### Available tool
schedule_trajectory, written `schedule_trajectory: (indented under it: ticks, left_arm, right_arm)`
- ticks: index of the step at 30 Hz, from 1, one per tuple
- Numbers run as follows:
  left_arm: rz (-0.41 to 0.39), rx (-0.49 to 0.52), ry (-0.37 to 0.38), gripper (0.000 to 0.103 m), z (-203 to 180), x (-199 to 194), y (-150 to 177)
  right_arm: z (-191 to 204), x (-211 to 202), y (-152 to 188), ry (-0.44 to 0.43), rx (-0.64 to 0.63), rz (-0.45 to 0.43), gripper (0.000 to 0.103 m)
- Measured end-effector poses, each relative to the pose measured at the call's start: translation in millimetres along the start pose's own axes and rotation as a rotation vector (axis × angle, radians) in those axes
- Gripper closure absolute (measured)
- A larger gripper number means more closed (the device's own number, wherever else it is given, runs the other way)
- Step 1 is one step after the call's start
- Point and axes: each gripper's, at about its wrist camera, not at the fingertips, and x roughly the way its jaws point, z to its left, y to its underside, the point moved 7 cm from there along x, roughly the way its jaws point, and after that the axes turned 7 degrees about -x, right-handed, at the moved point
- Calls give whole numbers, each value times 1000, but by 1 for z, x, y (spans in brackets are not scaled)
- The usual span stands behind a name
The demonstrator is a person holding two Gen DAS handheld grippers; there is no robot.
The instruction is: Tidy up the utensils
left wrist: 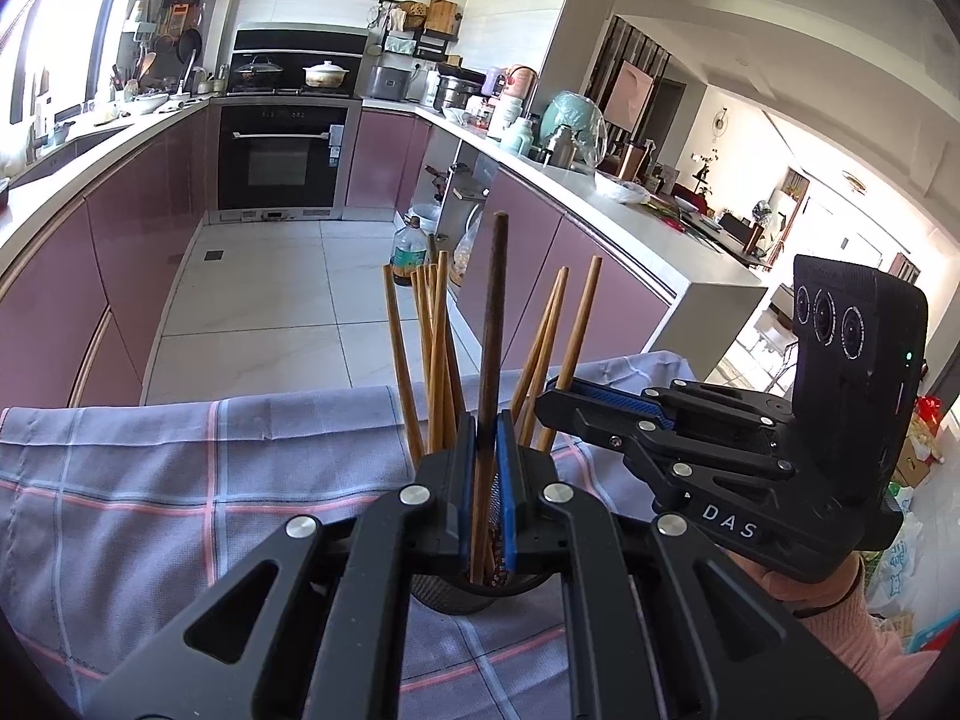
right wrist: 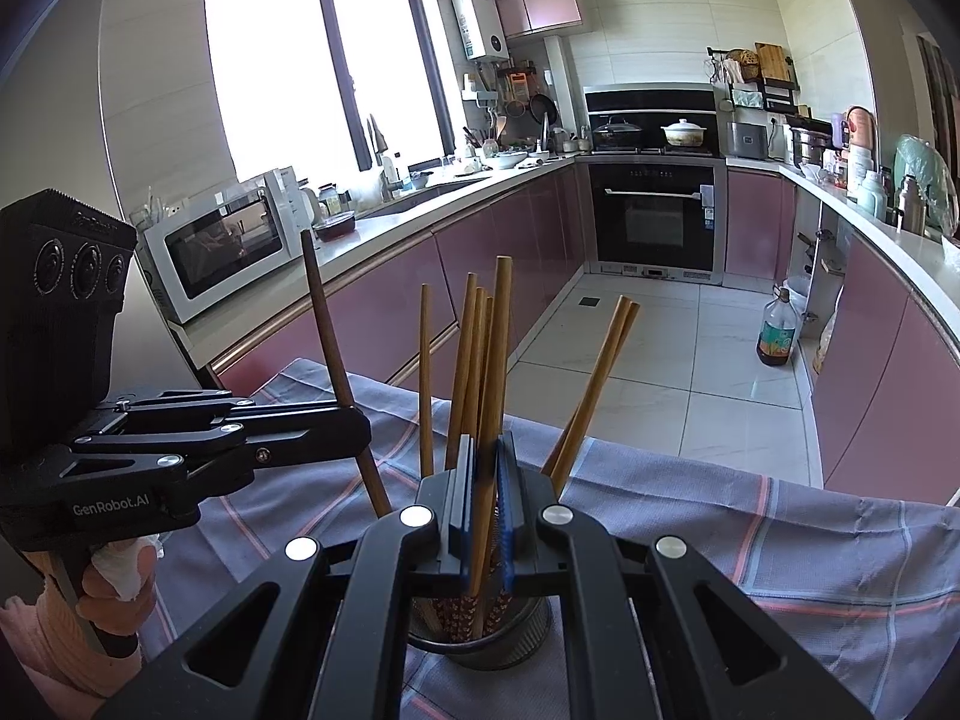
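Observation:
A metal mesh holder (left wrist: 456,597) (right wrist: 522,624) stands on a checked cloth (left wrist: 150,480) (right wrist: 750,540) and holds several light wooden chopsticks (left wrist: 435,348) (right wrist: 465,360) that fan upward. My left gripper (left wrist: 487,420) (right wrist: 360,426) is shut on a dark brown chopstick (left wrist: 495,312) (right wrist: 327,324), whose lower end is inside the holder. My right gripper (right wrist: 486,441) (left wrist: 549,399) is shut on a tall light chopstick (right wrist: 498,348) that also stands in the holder. The two grippers meet over the holder from opposite sides. A hand (left wrist: 822,588) (right wrist: 114,582) holds each one.
The cloth's far edge drops to a white tiled floor (right wrist: 660,372). Pink cabinets (right wrist: 420,300) line both sides, with an oven (right wrist: 654,222) at the far end. A microwave (right wrist: 222,246) sits on the left counter. An oil bottle (right wrist: 777,330) stands on the floor.

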Motion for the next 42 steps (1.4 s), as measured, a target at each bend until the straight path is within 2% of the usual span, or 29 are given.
schedule_trajectory:
  ticks: [28, 35, 39, 41, 42]
  left_arm:
    - [33, 22, -110, 95, 18, 32, 2]
    - [18, 29, -138, 95, 23, 35, 5]
    - [2, 30, -152, 86, 25, 33, 6]
    - [-6, 33, -161, 78, 26, 31, 7]
    - [-10, 33, -165, 77, 27, 30, 8]
  right_arm:
    - [-5, 14, 3, 4, 23, 16, 97]
    - [-5, 16, 1, 12, 27, 7, 97]
    - [-6, 14, 0, 18, 24, 2, 96]
    - [-5, 14, -2, 17, 19, -4, 90]
    - [-5, 12, -2, 25, 20, -10, 82]
